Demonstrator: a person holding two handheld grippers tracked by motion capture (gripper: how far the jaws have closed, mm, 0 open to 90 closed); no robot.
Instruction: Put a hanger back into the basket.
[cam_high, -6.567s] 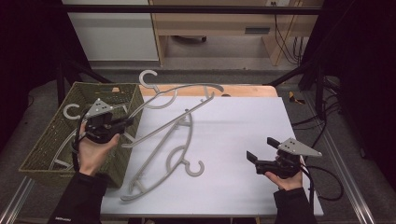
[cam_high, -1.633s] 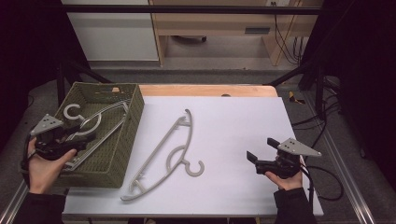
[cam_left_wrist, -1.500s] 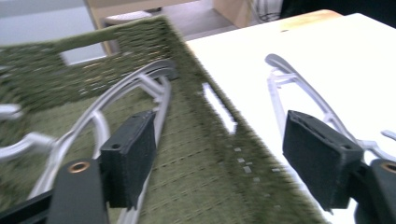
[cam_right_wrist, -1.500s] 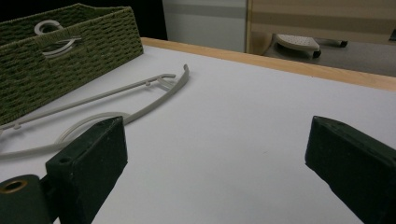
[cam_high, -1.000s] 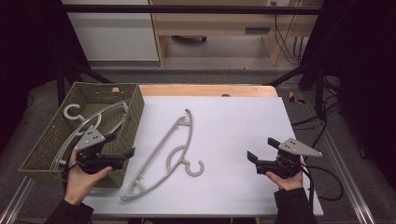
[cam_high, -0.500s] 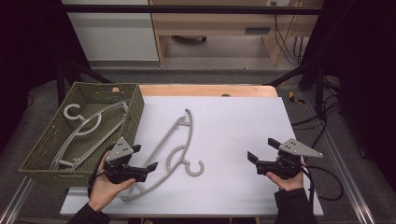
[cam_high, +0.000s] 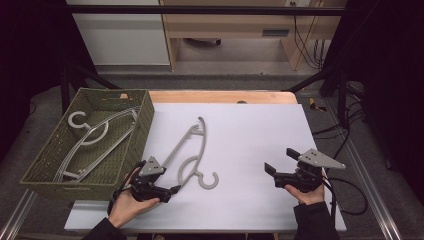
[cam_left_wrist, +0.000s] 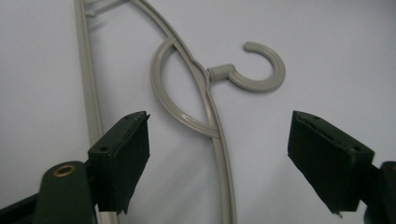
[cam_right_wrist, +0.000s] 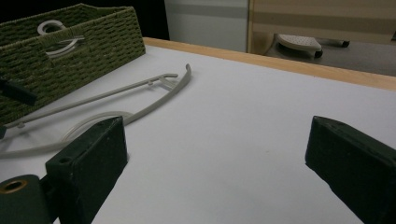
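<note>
Jaws of left gripper (cam_high: 172, 190) wide apart, empty, straddling lower arm of grey plastic hanger (cam_high: 192, 150) lying flat on white tabletop (cam_high: 250, 135) beside woven green basket (cam_high: 47, 165). Right gripper (cam_high: 270, 169) likewise gaping, empty. No legible writing.

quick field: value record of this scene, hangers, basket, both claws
surface: white table top
basket: green woven basket at the table's left edge
hanger in basket: grey hanger lying inside
hanger on table: grey hanger flat, hook toward the person
left claw: open, jaws either side of the table hanger's near arm, not gripping
right claw: open, empty, at the table's right
</note>
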